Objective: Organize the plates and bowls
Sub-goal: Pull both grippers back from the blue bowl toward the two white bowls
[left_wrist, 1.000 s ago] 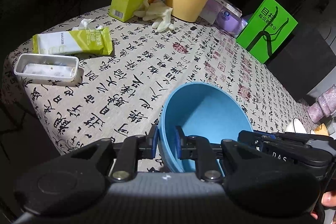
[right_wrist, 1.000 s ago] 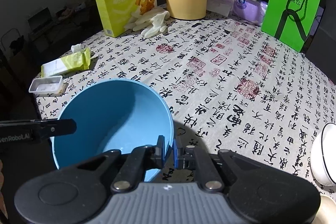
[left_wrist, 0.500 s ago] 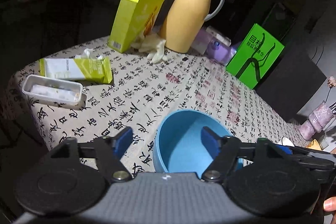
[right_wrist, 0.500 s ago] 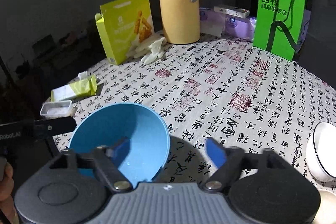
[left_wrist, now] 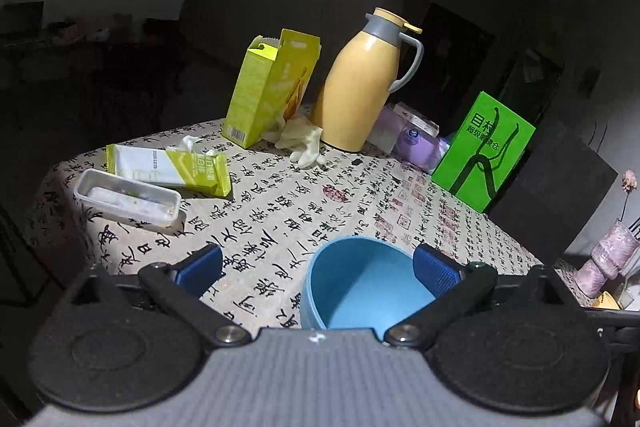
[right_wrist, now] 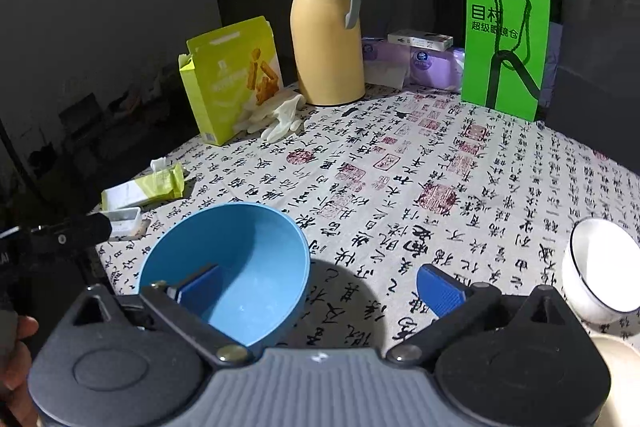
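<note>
Dark room, table [right_wrist: 460,163] under a calligraphy cloth. Our left tongs [left_wrist: 318,265] and right tongs [right_wrist: 318,285] are both opening, pads pressing on nothing. Blue bowl [right_wrist: 240,267] sits on the cloth just ahead of them, its rim between each pair of jaws. We judge it light, stiff plastic, smooth and slippery; pinch the rim wall. White bowl [right_wrist: 600,267], right of the right tongs, looks ceramic, heavier, breakable.
</note>
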Motion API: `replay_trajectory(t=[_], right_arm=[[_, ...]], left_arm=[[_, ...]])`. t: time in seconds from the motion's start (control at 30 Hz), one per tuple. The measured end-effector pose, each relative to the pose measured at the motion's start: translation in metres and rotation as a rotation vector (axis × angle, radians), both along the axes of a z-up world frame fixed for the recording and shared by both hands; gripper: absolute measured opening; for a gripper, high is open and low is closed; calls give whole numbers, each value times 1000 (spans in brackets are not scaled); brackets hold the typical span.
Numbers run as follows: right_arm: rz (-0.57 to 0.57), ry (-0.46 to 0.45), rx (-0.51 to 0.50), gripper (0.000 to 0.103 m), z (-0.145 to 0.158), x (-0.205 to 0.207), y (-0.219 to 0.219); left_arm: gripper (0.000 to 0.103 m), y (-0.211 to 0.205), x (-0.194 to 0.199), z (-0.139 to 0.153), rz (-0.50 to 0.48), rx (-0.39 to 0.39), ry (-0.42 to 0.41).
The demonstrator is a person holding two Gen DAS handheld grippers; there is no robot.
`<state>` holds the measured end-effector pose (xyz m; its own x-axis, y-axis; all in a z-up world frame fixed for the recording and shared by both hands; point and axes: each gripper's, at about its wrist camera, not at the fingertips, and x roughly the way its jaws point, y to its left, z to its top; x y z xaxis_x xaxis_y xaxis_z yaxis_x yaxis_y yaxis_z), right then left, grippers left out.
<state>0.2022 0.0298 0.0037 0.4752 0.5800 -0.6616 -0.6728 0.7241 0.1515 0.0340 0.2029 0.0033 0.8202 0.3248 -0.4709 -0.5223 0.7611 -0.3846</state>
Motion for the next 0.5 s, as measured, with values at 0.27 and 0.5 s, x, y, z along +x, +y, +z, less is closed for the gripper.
replay_trajectory(t=[0.27, 0.5], right_arm=[[-33, 1, 35, 103, -2, -9, -18], [-41, -8, 49, 103, -1, -17, -28]], left_arm=[[103, -8, -13, -3, 3, 23, -26], [103, -14, -21, -3, -4, 39, -42]])
